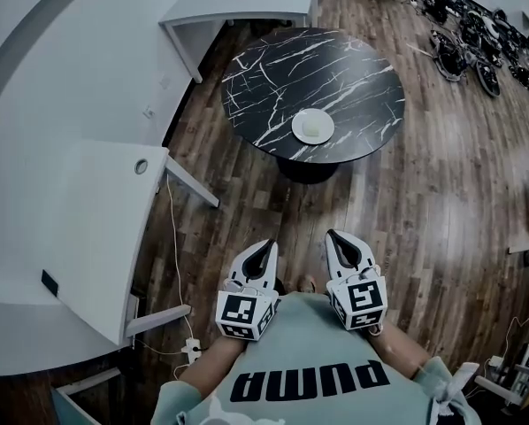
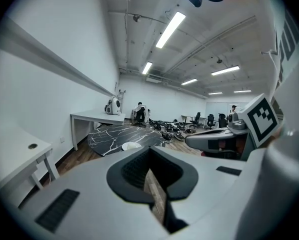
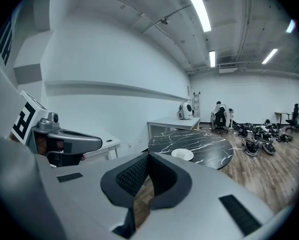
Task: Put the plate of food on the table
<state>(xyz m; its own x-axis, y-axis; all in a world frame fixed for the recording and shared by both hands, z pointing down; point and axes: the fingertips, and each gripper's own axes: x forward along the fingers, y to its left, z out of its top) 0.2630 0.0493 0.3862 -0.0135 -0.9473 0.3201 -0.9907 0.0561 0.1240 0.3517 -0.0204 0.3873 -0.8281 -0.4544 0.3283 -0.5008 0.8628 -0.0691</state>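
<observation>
I see a round black marble table [image 1: 264, 78] at upper centre of the frame, a white plate [image 1: 313, 127] lying near its lower edge

The shirt [image 1: 310, 368] is pale green with big black letters. The left gripper [image 1: 265, 246] and right gripper [image 1: 336, 237] are white with black pads and black-and-white marker cubes [image 1: 244, 313].

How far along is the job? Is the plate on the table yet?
Done: the plate sits on the black marble table. In hand: nothing. The left gripper and right gripper are shut and empty, near the person's chest. Left to do: apparently nothing.
</observation>
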